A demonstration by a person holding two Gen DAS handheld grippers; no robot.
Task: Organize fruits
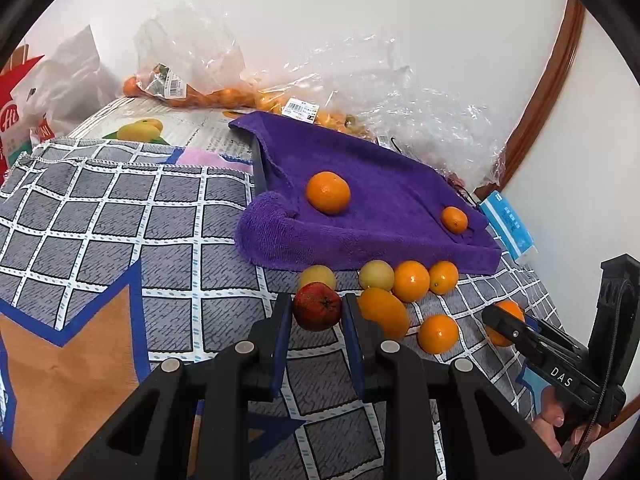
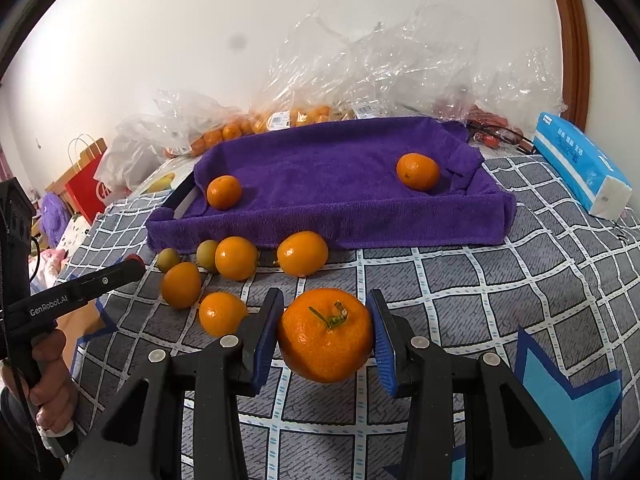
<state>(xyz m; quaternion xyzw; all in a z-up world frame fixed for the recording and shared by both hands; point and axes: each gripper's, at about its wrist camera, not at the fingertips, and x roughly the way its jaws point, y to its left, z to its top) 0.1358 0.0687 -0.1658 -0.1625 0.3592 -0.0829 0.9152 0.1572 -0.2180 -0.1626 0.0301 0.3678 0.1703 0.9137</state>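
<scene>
My left gripper (image 1: 316, 312) is shut on a small red fruit (image 1: 317, 306), just in front of the purple towel-lined tray (image 1: 384, 240). My right gripper (image 2: 326, 336) is shut on a big orange with a green stem (image 2: 326, 334), nearer the table's front; it shows at the right of the left wrist view (image 1: 505, 323). Two oranges (image 2: 224, 192) (image 2: 418, 171) lie in the tray (image 2: 340, 224). Several oranges (image 2: 303, 253) and two yellow-green fruits (image 2: 207, 255) lie loose on the cloth in front of the tray.
A grey checked cloth (image 2: 500, 288) covers the table. Clear plastic bags of oranges (image 2: 280, 120) lie behind the tray against the wall. A blue tissue pack (image 2: 580, 164) lies at the right. A red paper bag (image 2: 86, 188) stands at the left.
</scene>
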